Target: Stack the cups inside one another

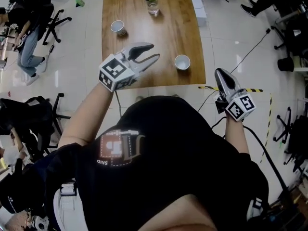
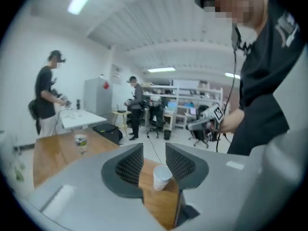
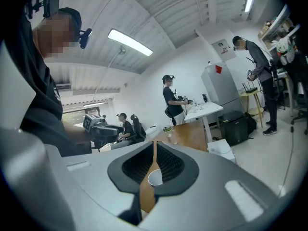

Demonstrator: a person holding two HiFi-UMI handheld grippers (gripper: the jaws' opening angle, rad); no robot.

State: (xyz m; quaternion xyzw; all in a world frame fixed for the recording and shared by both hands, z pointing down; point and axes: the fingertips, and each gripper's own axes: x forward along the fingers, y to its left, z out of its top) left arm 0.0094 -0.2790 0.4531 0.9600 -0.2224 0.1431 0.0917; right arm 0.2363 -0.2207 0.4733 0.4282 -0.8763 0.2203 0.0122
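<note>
Left gripper (image 1: 155,51): jaws released, wide apart, nothing between the pads, raised over the near edge of the table (image 1: 144,37). Right gripper (image 1: 219,72): jaws clenched together, empty, off the table's near right corner. White cup (image 1: 182,62) stands upright near the near right edge, in line with both grippers' jaws. Second cup (image 1: 118,27) is far left, well apart from the first. Clear container (image 1: 151,2) at the far end.

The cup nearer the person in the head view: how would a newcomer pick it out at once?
Start at the wooden table. Near its front right corner stands a white paper cup, upright. The other cup stands farther back on the left, the clear container at the far end.
</note>
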